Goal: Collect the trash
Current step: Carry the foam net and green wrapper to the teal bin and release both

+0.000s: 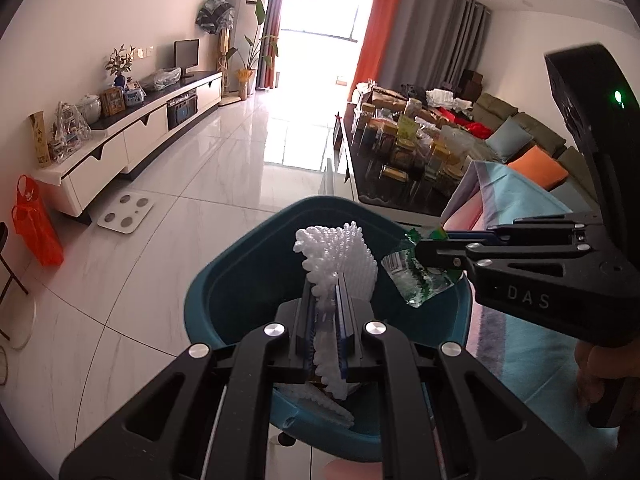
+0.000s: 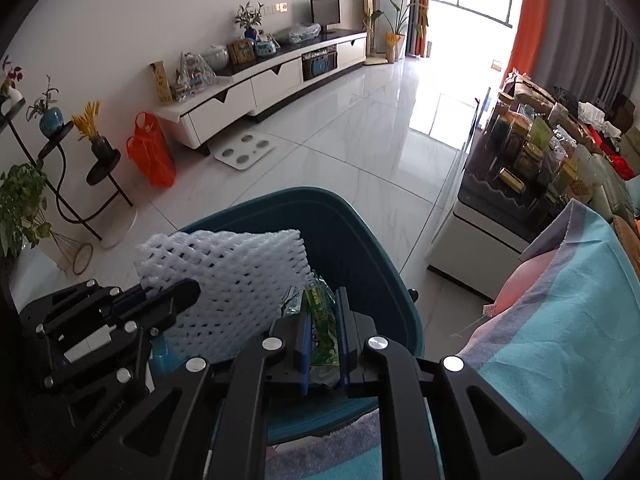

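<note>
The white foam-mesh fruit sleeve (image 1: 340,256) sits pinched between the pads of my left tool (image 1: 326,300), standing upright over the mouth of the teal plastic waste bin (image 1: 224,280), so that letting go should drop it straight in. My right tool (image 2: 322,320) is clamped on a crumpled green-and-clear plastic wrapper (image 1: 416,276), held above the same bin just beside the sleeve for the same reason. A second piece of white foam mesh (image 1: 328,404) already lies inside. The wrapper's print is too creased to read; the only legible writing is "DAS" on the right tool's body. The bin stands on the white tiled floor (image 1: 224,168).
</note>
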Motion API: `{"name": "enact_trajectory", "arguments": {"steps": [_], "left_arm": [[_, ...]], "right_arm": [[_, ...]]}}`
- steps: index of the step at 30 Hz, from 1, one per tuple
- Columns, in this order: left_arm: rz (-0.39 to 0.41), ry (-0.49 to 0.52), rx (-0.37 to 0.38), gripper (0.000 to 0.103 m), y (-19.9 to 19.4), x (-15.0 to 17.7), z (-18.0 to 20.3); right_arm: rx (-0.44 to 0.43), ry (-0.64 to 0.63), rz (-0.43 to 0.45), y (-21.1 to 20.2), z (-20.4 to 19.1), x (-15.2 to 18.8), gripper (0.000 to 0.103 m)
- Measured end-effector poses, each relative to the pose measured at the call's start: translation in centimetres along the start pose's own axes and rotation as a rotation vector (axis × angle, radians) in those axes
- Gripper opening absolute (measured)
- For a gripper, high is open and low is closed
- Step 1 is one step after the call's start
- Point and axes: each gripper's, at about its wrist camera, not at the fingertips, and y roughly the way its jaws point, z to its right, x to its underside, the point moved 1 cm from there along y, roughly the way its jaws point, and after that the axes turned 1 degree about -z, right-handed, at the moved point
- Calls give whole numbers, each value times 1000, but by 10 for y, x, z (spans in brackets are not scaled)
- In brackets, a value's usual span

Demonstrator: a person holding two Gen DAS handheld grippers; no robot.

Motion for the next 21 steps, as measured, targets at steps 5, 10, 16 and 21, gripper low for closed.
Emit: {"name": "enact_trajectory", "arguments": {"steps": [5,10,16,21], "left_arm": [[-18,13,-1,10,17,4,6],[-24,13,-4,22,21,6,7],[0,-6,-11,46,17,5,6],[55,-40,-48,78,-6,2,-4]], "right_arm": [[0,-1,-23,7,-3,-4,17],[9,2,-29,8,-3,-5,32],[0,36,-7,5,5,-8,48],[-28,82,38,-8,16,-6,68]]}}
